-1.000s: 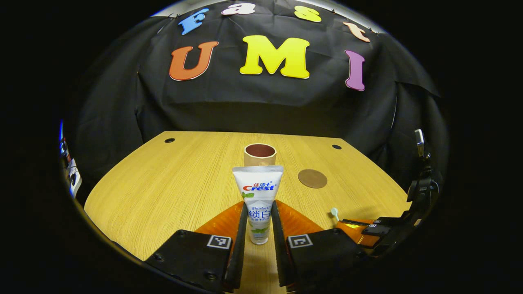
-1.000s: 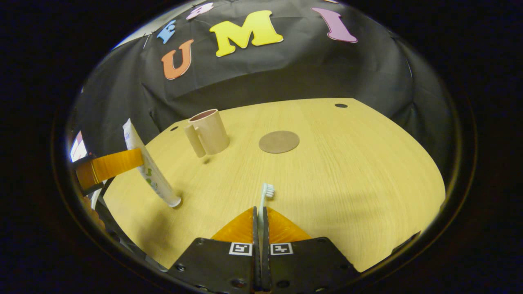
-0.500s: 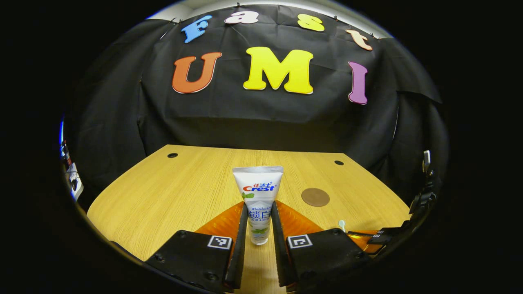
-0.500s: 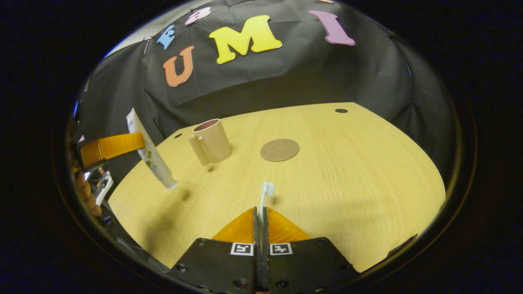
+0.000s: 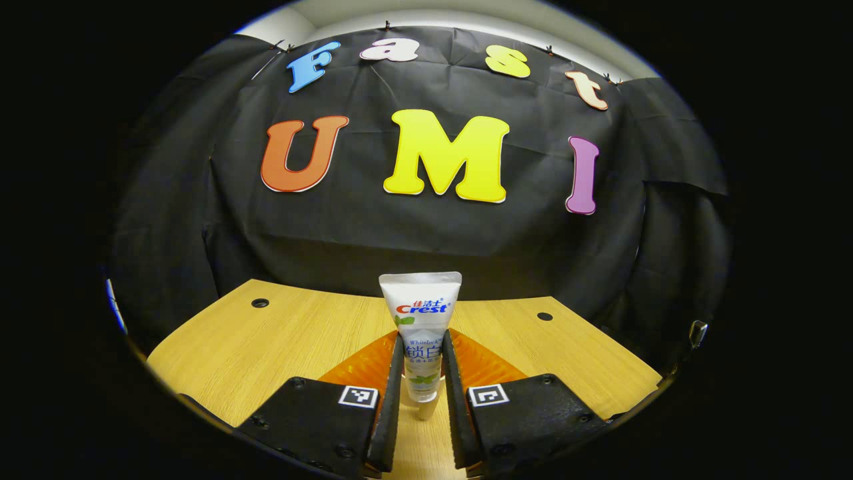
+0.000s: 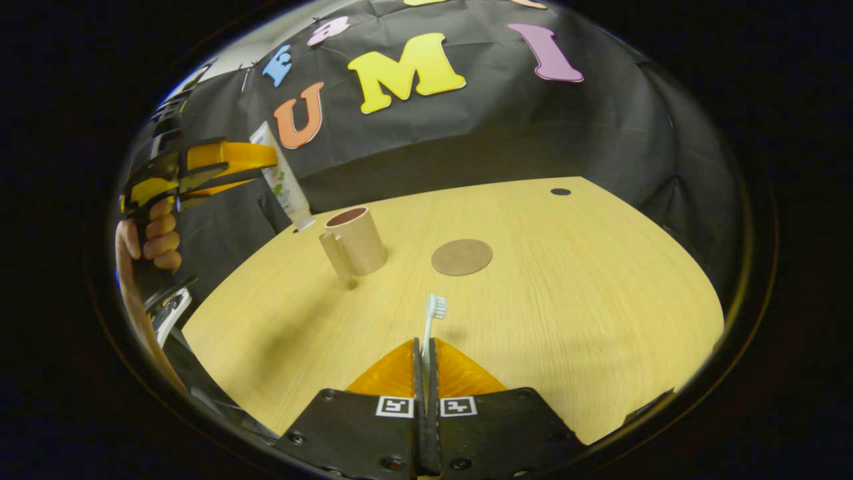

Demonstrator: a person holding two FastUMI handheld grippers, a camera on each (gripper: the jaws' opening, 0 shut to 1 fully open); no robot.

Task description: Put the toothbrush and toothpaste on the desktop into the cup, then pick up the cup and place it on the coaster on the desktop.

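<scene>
White toothpaste tube (image 5: 421,333), clamped by left gripper (image 5: 421,373), was raised above beige handled cup (image 6: 356,241); insertion judged near. Right gripper (image 6: 424,353) closed on white toothbrush (image 6: 432,319).

I count one toothpaste tube (image 5: 420,325), one toothbrush (image 6: 430,323), one cup (image 6: 356,241) and one round coaster (image 6: 462,257), the coaster just right of the cup. My desk (image 6: 573,280) has two small dark holes near its far edge, one behind the cup and one beyond the coaster. I have two grippers, the left gripper (image 5: 420,373) and the right gripper (image 6: 424,363).
</scene>
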